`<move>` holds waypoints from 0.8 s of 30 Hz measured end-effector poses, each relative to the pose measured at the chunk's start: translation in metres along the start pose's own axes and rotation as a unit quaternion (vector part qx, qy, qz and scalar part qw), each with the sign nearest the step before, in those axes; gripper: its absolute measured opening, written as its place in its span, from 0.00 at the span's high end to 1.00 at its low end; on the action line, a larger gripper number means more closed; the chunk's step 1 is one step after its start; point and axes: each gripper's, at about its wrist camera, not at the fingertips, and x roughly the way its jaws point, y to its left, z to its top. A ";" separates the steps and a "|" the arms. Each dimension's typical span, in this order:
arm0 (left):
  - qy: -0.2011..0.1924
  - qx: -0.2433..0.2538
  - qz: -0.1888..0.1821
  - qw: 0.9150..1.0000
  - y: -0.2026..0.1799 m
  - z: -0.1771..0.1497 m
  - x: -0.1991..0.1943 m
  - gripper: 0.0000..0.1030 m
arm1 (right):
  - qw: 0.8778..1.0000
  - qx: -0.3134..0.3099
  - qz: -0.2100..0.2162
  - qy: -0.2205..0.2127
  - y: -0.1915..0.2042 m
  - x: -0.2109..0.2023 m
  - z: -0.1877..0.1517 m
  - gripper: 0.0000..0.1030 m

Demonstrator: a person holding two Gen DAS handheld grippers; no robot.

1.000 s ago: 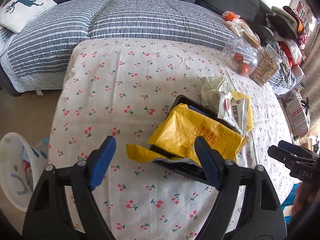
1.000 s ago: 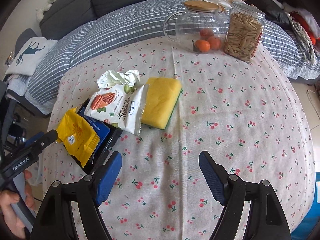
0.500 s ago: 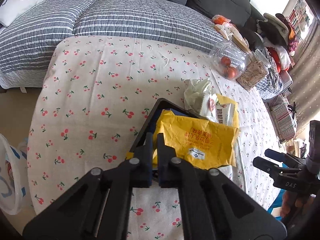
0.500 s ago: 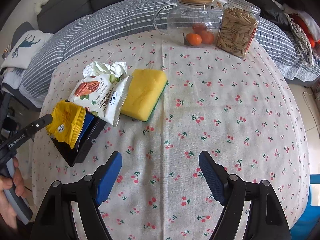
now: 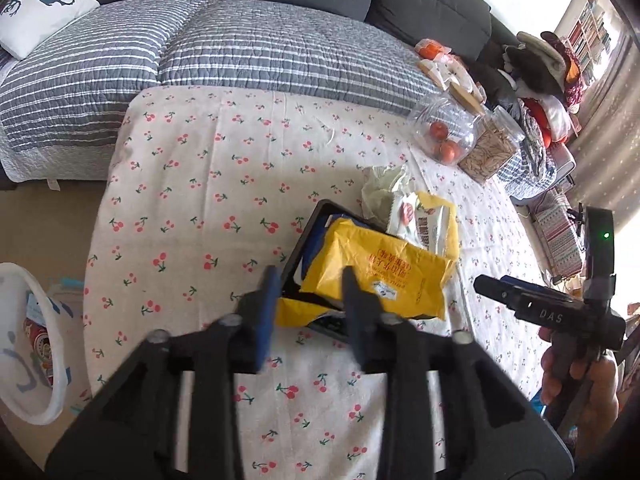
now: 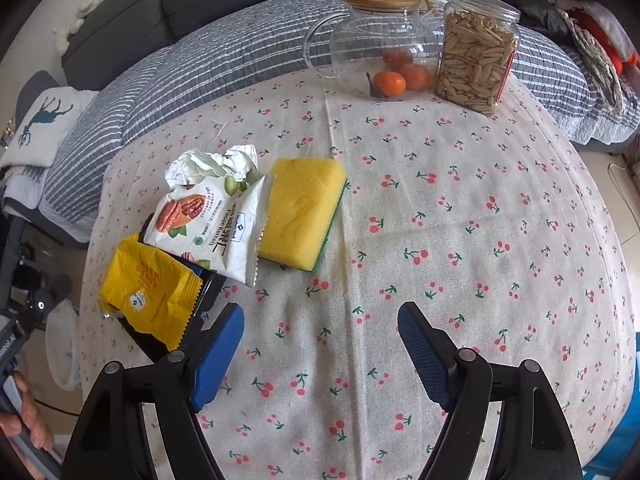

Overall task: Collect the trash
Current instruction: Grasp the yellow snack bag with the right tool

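Observation:
A yellow snack wrapper (image 5: 380, 276) lies across a black tray (image 5: 304, 236) on the cherry-print tablecloth. My left gripper (image 5: 310, 280) hangs just over the wrapper's near corner. Its jaws are opening, and the corner and the tray edge show between them with neither pad pressing. A white pecan packet (image 6: 216, 224) and crumpled paper (image 6: 216, 164) lie beside the tray, next to a yellow sponge (image 6: 304, 212). My right gripper (image 6: 320, 328) stands open over bare cloth, with nothing between its fingers. The yellow wrapper (image 6: 148, 292) sits to its left.
A glass teapot with oranges (image 6: 380, 52) and a jar of seeds (image 6: 476, 60) stand at the table's far side. A white bin (image 5: 24, 344) holding rubbish stands on the floor left of the table. A sofa with a striped quilt lies behind.
Half a second ago my left gripper was shut at the yellow wrapper's corner; now its jaws stand apart and the wrapper still lies on the tray. The right gripper has stayed open and in place.

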 end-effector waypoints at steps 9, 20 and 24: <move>0.018 -0.002 0.069 0.997 0.015 -0.007 -0.001 0.39 | 0.996 0.024 0.080 0.006 0.027 0.006 0.005 0.22; 0.017 -0.002 0.088 0.996 0.035 -0.011 -0.013 0.26 | 0.991 0.005 0.135 0.023 0.070 0.034 0.007 0.79; 0.015 -0.002 0.087 0.996 0.035 -0.011 -0.013 0.25 | 0.988 -0.008 0.155 0.000 0.072 0.018 0.007 0.85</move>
